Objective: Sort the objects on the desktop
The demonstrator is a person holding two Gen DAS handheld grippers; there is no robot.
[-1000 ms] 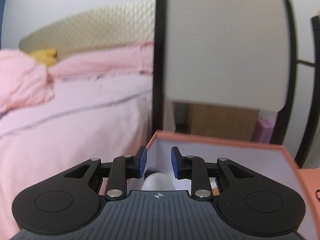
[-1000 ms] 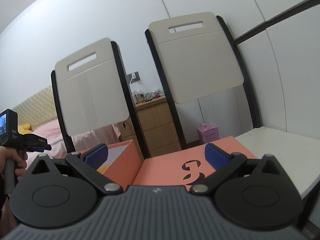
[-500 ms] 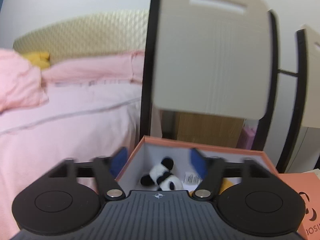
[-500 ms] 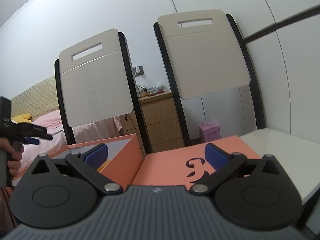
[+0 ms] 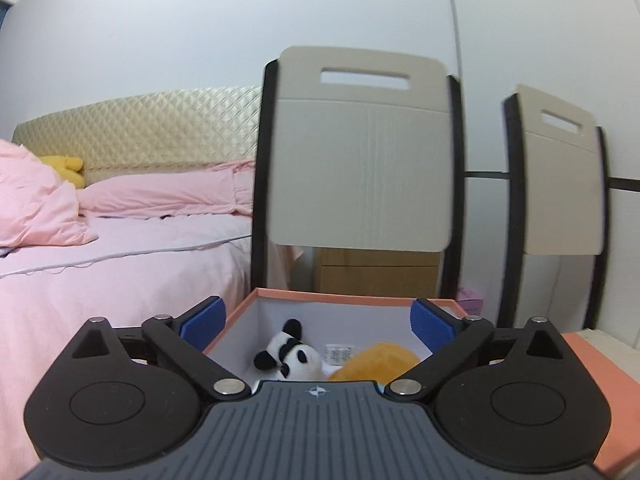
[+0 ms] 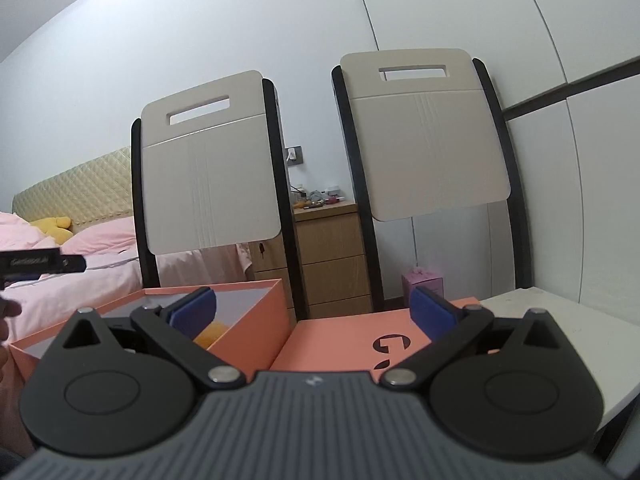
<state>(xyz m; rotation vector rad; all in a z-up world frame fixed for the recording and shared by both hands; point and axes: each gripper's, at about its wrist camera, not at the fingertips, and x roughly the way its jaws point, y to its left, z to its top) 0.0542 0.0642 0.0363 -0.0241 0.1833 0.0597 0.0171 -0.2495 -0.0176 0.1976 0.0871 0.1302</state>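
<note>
An open orange box [image 5: 352, 297] with a white inside holds a small panda plush [image 5: 292, 356] and a yellow soft toy [image 5: 376, 362]. My left gripper [image 5: 318, 318] hangs just above and in front of the box, open, nothing between its blue pads. In the right wrist view the same orange box [image 6: 248, 328] stands at the left, with the yellow toy [image 6: 210, 334] peeking out. Beside it lies the flat orange lid [image 6: 348, 340] with a dark logo. My right gripper [image 6: 312, 310] is open over the gap between box and lid, holding nothing.
Two folded beige chairs [image 6: 212, 176] [image 6: 432, 136] lean against the wall behind the white table [image 6: 560, 320]. A wooden drawer unit [image 6: 328, 256] stands between them. A pink bed [image 5: 100, 264] fills the left. A person's hand [image 6: 6, 316] shows at the left edge.
My left gripper opened wide and drew back and up from the box; the panda plush it was over now lies inside. The right gripper rose slightly and stays open.
</note>
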